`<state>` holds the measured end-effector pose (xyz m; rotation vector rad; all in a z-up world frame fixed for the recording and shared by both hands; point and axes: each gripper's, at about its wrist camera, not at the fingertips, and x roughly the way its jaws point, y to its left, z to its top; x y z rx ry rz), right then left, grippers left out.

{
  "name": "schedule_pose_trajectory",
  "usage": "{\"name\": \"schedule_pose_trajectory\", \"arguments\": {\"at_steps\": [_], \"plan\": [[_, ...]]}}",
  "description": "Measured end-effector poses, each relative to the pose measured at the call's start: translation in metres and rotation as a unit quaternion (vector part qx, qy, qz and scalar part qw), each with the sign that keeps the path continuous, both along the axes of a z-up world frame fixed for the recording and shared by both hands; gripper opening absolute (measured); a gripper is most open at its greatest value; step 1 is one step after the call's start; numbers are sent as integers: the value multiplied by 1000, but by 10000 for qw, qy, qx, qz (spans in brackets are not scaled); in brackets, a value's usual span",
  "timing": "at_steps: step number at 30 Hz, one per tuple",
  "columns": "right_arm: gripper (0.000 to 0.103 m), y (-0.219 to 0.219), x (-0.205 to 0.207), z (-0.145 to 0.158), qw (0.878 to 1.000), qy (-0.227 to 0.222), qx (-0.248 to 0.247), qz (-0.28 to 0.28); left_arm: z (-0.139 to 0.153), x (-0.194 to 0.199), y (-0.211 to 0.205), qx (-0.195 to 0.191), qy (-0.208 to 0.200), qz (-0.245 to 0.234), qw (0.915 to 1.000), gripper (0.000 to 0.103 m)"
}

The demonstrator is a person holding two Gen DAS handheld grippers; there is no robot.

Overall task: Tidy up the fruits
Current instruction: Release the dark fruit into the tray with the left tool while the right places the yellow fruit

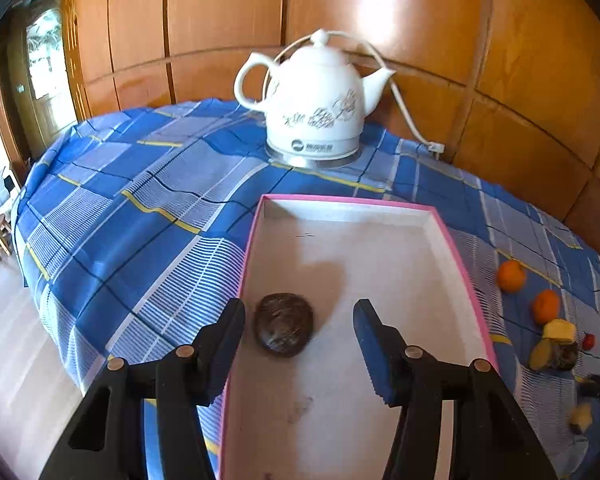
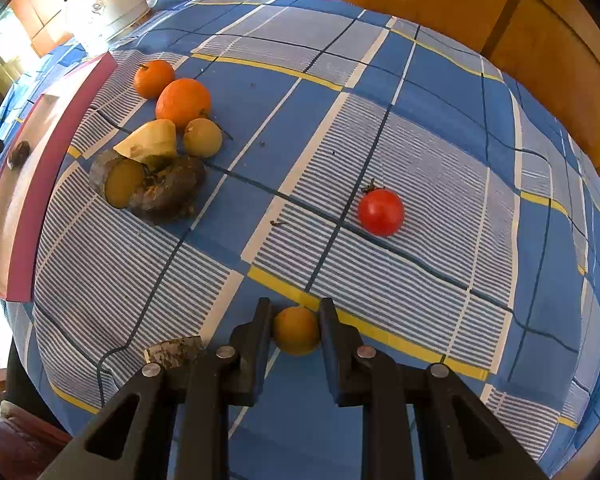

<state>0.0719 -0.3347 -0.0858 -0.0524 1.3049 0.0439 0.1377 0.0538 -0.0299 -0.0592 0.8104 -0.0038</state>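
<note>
My left gripper (image 1: 300, 320) is open over a pink-rimmed white box (image 1: 440, 216). A dark round fruit (image 1: 283, 325) lies on the box floor between the fingers, near the left one. My right gripper (image 2: 295, 328) is shut on a small yellow-orange round fruit (image 2: 296, 330) at the cloth. On the cloth lie two oranges (image 2: 183, 102) (image 2: 153, 77), a small yellow-green fruit (image 2: 202, 137), a pale yellow piece (image 2: 150, 142), a dark cut fruit (image 2: 156, 190) and a red tomato (image 2: 381, 212). The box shows at the left in the right wrist view (image 2: 24, 248).
A white electric kettle (image 1: 316, 100) stands at the back of the blue checked tablecloth (image 1: 140, 200), its cord running to the wooden wall. A brownish chunk (image 2: 174, 350) lies beside my right gripper's left finger. The table edge drops off at the left to the floor.
</note>
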Motion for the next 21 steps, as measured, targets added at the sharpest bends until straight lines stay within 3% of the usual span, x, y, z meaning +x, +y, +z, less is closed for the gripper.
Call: {"name": "schedule_pose_trajectory", "arguments": {"at_steps": [14,21], "plan": [[23,27,-7,4,9984,-253,-453,216,25,-62,-43,43,-417,-485,9979,73],[23,40,-12,10,9975,-328,-557,275,25,-74,-44,66,-391,-516,9979,73]]}}
